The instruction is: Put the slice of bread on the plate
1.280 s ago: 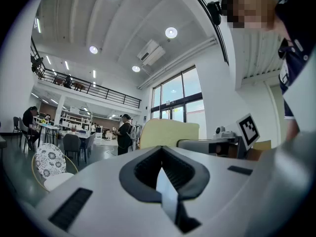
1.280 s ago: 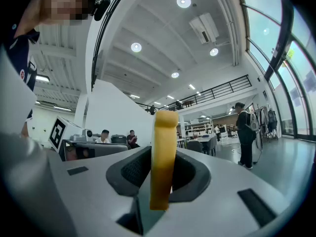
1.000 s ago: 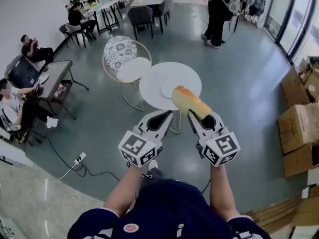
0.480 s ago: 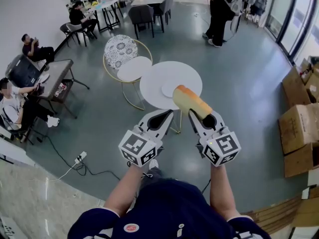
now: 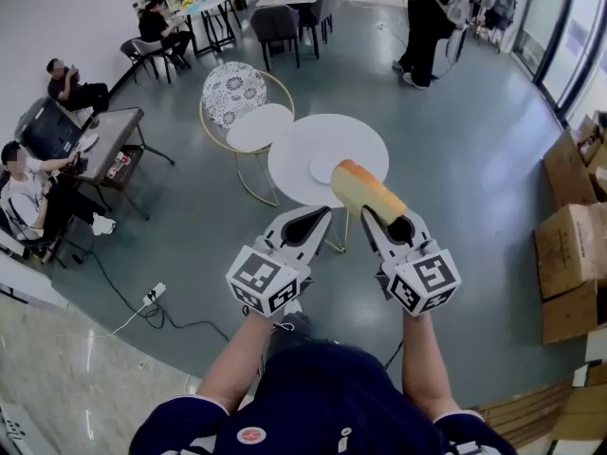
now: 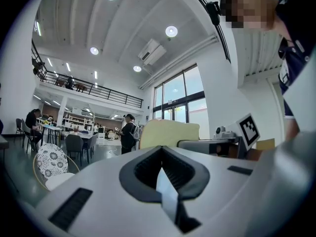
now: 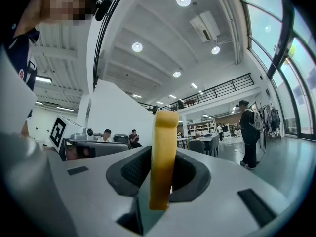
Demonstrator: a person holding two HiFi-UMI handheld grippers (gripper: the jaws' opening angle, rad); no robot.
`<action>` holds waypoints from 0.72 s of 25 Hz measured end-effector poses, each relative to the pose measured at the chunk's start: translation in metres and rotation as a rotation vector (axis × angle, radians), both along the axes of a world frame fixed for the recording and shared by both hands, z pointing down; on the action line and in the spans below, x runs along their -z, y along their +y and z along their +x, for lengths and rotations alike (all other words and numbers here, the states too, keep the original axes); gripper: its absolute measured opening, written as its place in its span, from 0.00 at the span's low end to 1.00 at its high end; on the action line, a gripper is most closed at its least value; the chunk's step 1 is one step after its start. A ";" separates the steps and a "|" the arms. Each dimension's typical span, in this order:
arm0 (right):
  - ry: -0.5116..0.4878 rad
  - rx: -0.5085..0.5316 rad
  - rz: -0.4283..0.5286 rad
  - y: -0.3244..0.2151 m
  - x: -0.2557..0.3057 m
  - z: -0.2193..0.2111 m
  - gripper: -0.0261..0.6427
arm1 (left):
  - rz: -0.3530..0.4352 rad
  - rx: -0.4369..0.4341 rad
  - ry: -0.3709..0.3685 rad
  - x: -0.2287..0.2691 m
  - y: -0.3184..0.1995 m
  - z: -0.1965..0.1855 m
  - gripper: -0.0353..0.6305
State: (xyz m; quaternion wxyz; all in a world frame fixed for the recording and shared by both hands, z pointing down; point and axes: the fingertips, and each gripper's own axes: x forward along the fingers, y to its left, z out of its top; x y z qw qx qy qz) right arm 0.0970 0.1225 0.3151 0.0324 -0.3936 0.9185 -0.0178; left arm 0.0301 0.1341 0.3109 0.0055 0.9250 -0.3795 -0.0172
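Note:
A slice of bread (image 5: 362,188), pale with a golden crust, stands on edge between the jaws of my right gripper (image 5: 377,212), which is shut on it. In the right gripper view the bread (image 7: 163,152) rises upright out of the jaws. The slice hangs in the air over the near edge of a round white table (image 5: 294,159). On that table lies a small white plate (image 5: 322,170), just beyond and left of the bread. My left gripper (image 5: 316,216) is held level beside the right one, its jaws shut with nothing in them (image 6: 162,154).
A smaller round table with a gold frame (image 5: 258,127) and a patterned chair (image 5: 229,94) stand behind the white table. Cardboard boxes (image 5: 567,245) are stacked at the right. People sit at desks on the left (image 5: 28,192), and one person stands at the back (image 5: 427,17).

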 end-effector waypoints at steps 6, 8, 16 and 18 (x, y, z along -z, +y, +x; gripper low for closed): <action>-0.013 0.004 -0.006 -0.014 -0.005 0.000 0.18 | -0.018 0.001 -0.003 -0.009 -0.012 -0.002 0.06; -0.011 0.002 -0.008 -0.022 -0.006 -0.003 0.18 | -0.020 0.000 -0.002 -0.011 -0.020 -0.005 0.06; 0.004 -0.016 -0.032 -0.067 -0.017 -0.016 0.18 | -0.045 -0.010 0.015 -0.023 -0.067 -0.021 0.06; 0.007 -0.020 -0.042 -0.083 -0.021 -0.021 0.18 | -0.052 -0.015 0.023 -0.026 -0.084 -0.027 0.06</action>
